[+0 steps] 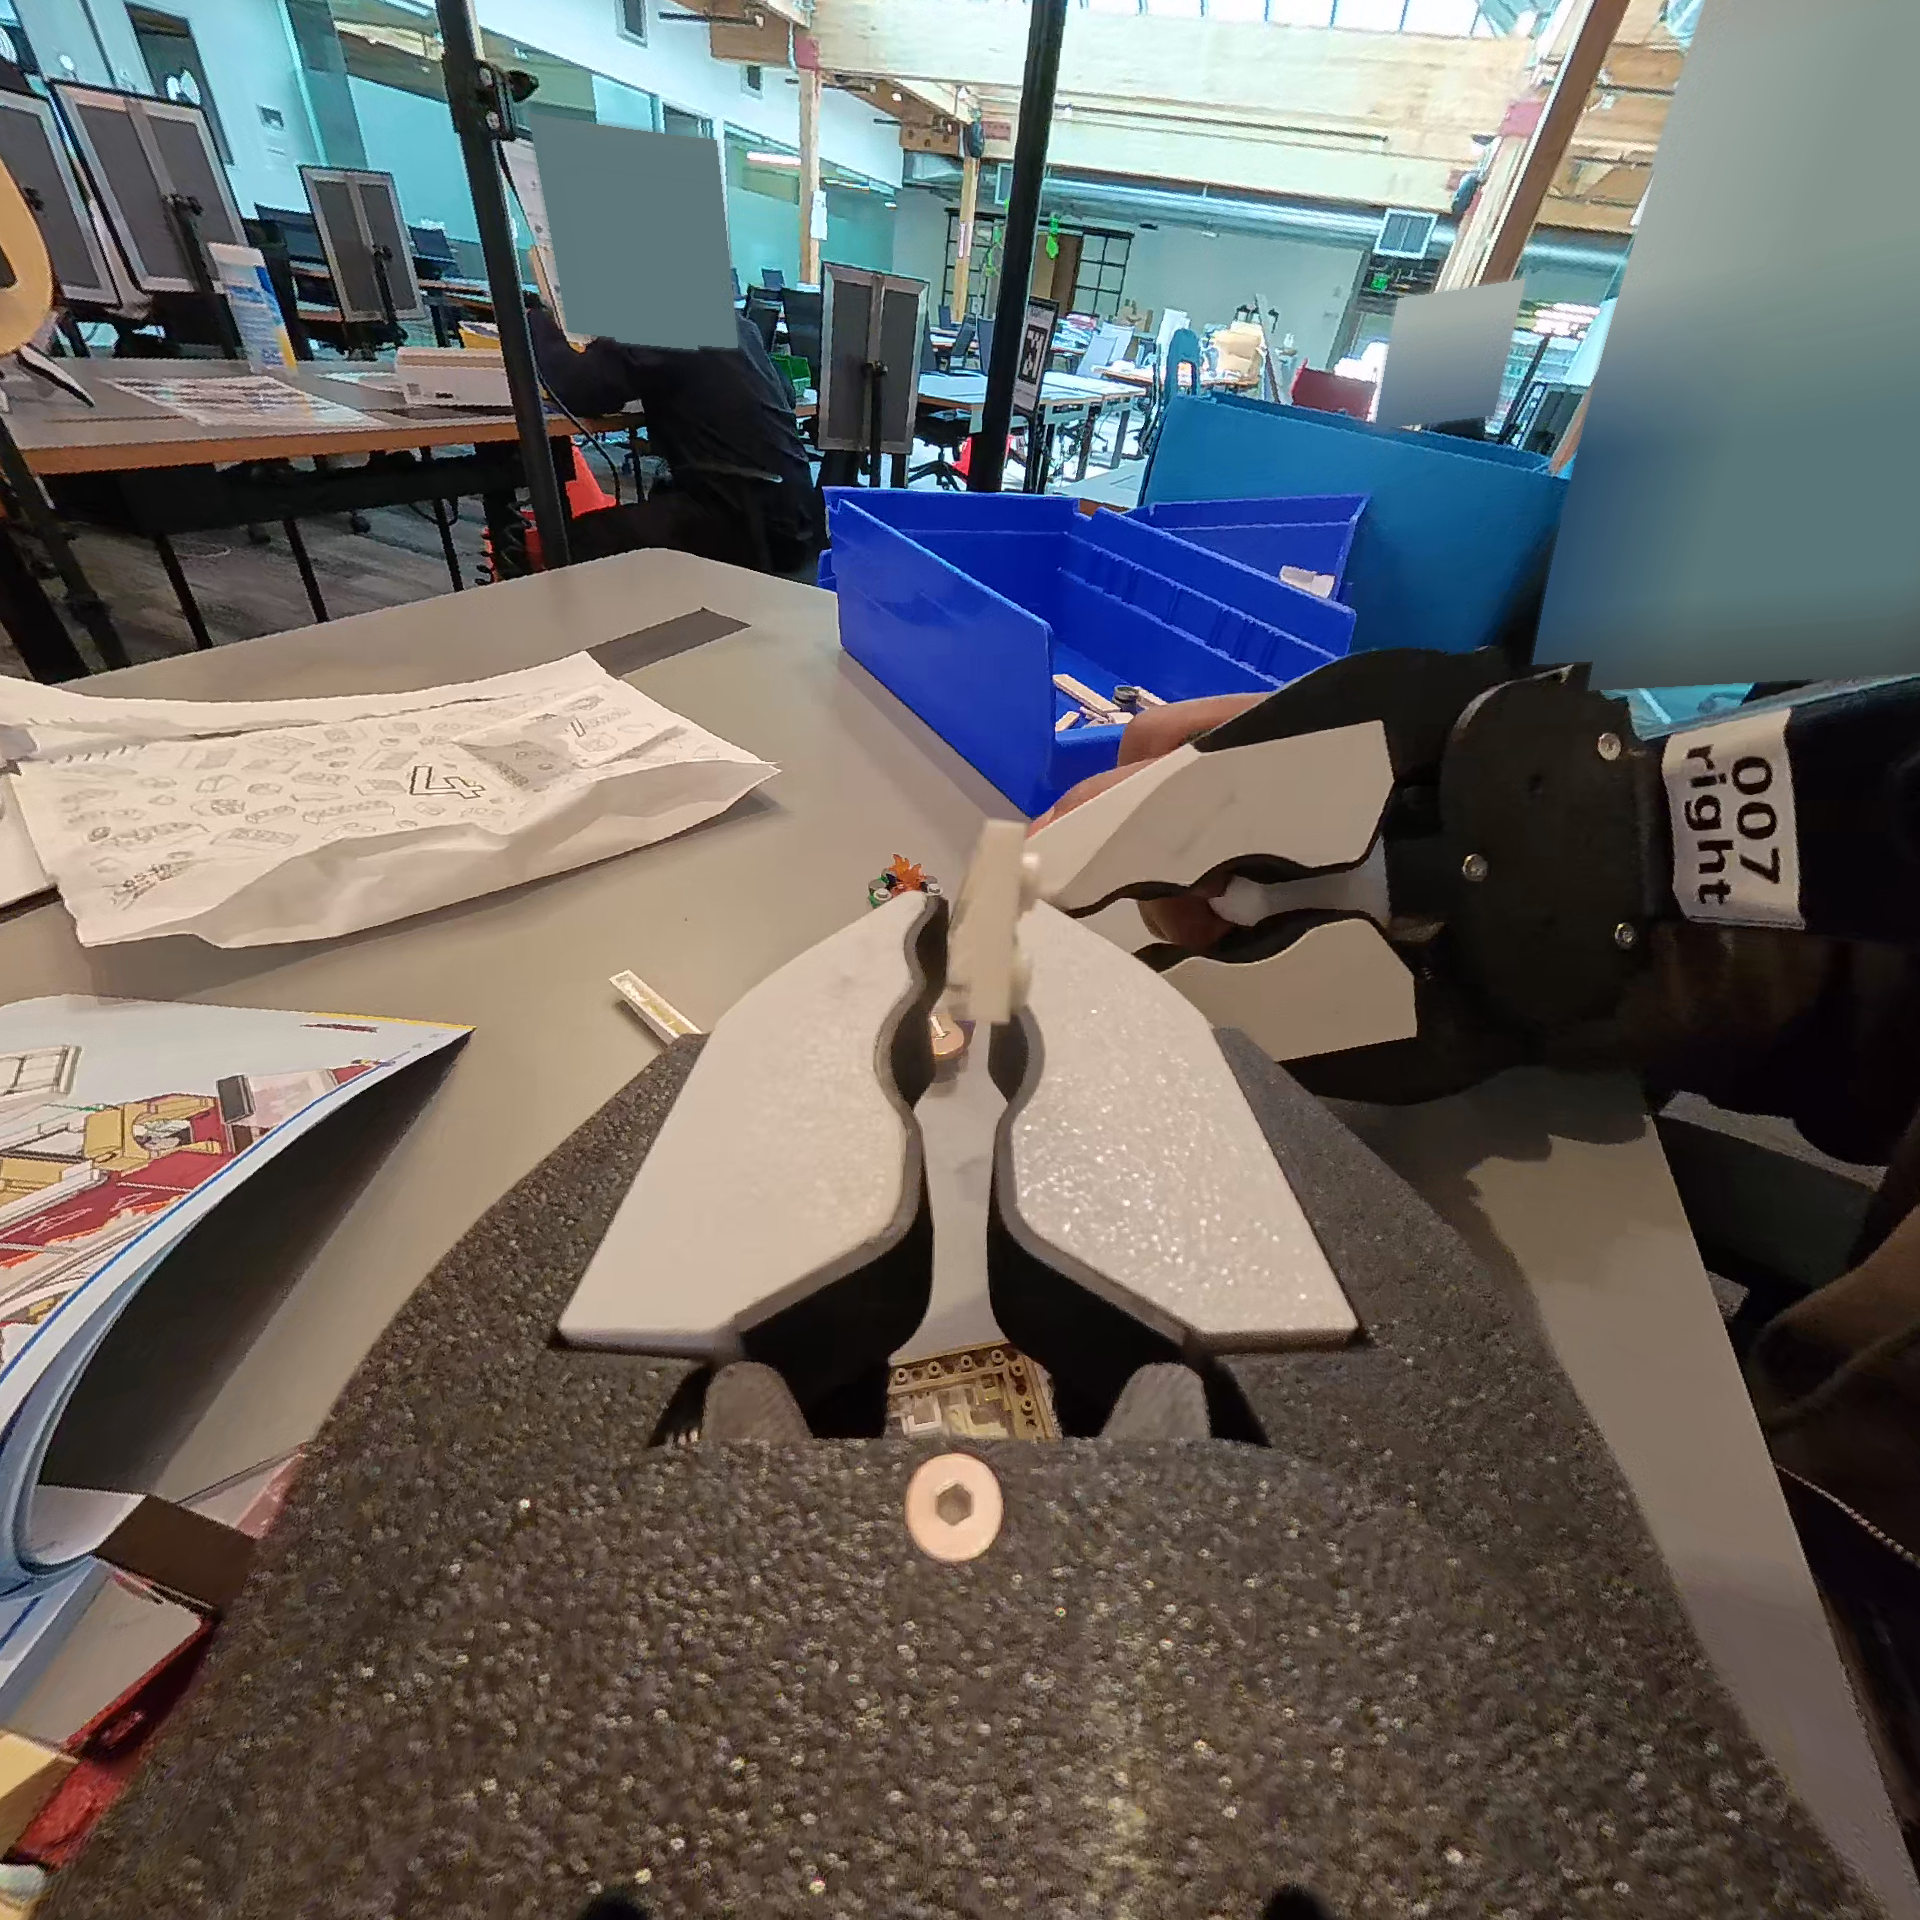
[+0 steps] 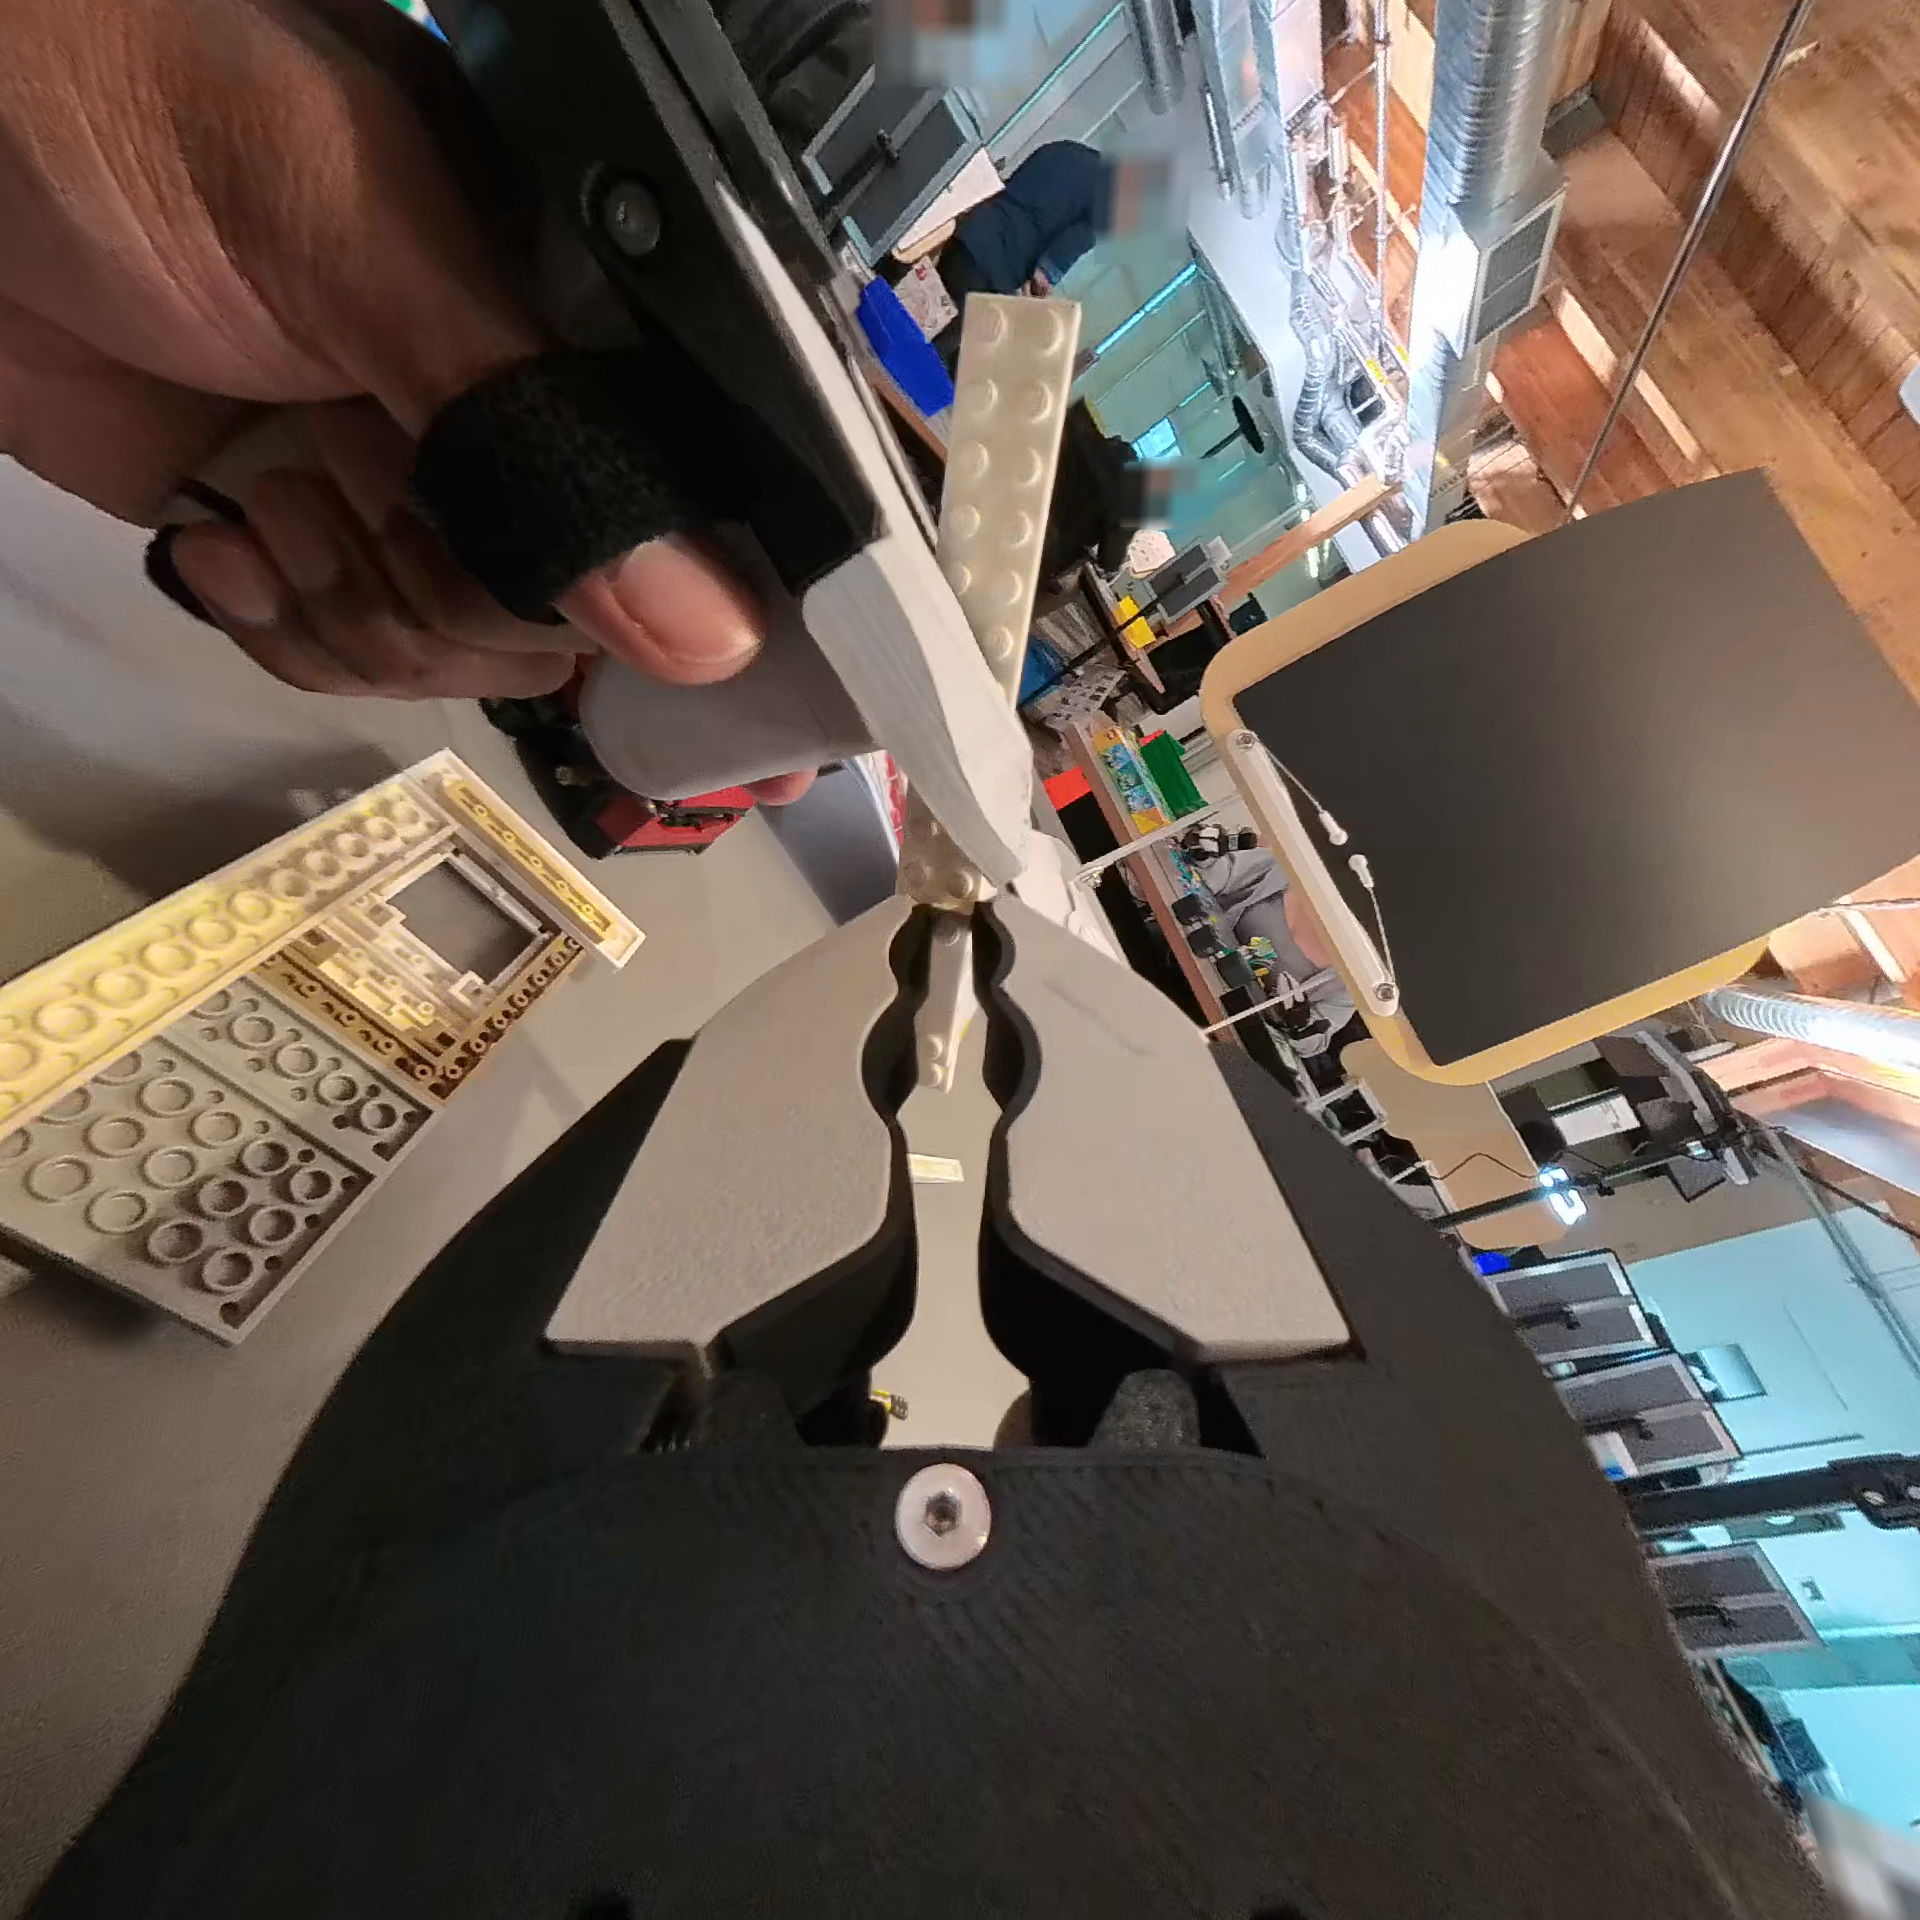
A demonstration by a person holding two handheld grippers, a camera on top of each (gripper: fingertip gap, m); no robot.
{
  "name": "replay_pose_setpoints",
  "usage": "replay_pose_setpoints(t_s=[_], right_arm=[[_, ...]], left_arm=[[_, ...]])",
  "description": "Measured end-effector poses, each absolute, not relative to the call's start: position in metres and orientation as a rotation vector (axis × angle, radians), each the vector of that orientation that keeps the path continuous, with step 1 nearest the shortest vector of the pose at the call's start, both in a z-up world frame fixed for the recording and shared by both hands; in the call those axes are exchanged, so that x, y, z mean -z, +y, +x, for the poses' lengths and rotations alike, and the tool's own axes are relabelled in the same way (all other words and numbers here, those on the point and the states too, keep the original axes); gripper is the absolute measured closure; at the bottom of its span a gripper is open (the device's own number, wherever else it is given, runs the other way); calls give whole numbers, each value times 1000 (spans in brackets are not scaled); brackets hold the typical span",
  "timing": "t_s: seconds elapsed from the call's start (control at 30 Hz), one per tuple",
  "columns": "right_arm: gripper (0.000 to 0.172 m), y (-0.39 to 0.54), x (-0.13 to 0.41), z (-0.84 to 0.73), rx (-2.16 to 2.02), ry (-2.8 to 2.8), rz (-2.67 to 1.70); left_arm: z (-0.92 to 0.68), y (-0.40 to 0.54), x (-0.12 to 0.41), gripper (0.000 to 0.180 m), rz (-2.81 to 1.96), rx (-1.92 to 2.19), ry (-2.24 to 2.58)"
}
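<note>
While both grippers meet above the grey bench (image 1: 644, 894), the left gripper (image 1: 971, 935) is closed on a long white studded plate (image 1: 987, 925), its tips pinching the plate near the lower end so that it stands nearly upright. The right gripper (image 2: 951, 925), coming in from the left gripper's right side, is closed on a small white plate (image 2: 945, 1008) held between its tips, and those tips sit right against the long plate's lower end. Just beyond the left gripper's tips lies a small orange and green piece (image 1: 902, 878); to their left rests a narrow white tile (image 1: 655, 1006), and farther left a white paper bag (image 1: 343, 800) and an open instruction booklet (image 1: 156, 1195). Ahead and to the right stands a blue bin (image 1: 966, 644). Left of the right gripper, a tan and grey plate assembly (image 2: 260, 1049) lies flat on the bench.
</note>
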State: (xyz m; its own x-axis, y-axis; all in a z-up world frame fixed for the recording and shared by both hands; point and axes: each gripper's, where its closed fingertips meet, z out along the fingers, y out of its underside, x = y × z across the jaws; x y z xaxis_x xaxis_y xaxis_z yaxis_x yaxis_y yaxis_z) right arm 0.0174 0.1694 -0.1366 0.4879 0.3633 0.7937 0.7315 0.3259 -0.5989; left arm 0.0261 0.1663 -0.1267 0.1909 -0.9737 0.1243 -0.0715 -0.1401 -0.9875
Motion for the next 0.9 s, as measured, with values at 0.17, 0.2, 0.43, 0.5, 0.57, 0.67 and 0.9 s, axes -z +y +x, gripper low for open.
replay_pose_setpoints(t_s=[0.17,0.2,0.43,0.5,0.57,0.67,0.9], right_arm=[[164,167,136,17,366,-1136,-1253],[164,167,137,17,360,-1139,-1256],[168,162,140,15,317,-1185,-1260],[172,149,152,2,261,-1282,-1234],[172,144,156,-6,310,-1313,-1178],[172,152,148,-2,313,-1228,-1195],[154,174,131,25,378,-1051,-1241]], left_arm=[[26,166,126,176,-1448,1100,1059],[26,166,126,176,-1447,1096,1062],[25,169,128,175,-1448,1056,1070],[11,190,117,176,-1447,1001,962],[-1,202,109,176,-1451,1021,900],[-1,199,105,176,-1439,1061,896],[9,180,103,175,-1347,1126,975]])
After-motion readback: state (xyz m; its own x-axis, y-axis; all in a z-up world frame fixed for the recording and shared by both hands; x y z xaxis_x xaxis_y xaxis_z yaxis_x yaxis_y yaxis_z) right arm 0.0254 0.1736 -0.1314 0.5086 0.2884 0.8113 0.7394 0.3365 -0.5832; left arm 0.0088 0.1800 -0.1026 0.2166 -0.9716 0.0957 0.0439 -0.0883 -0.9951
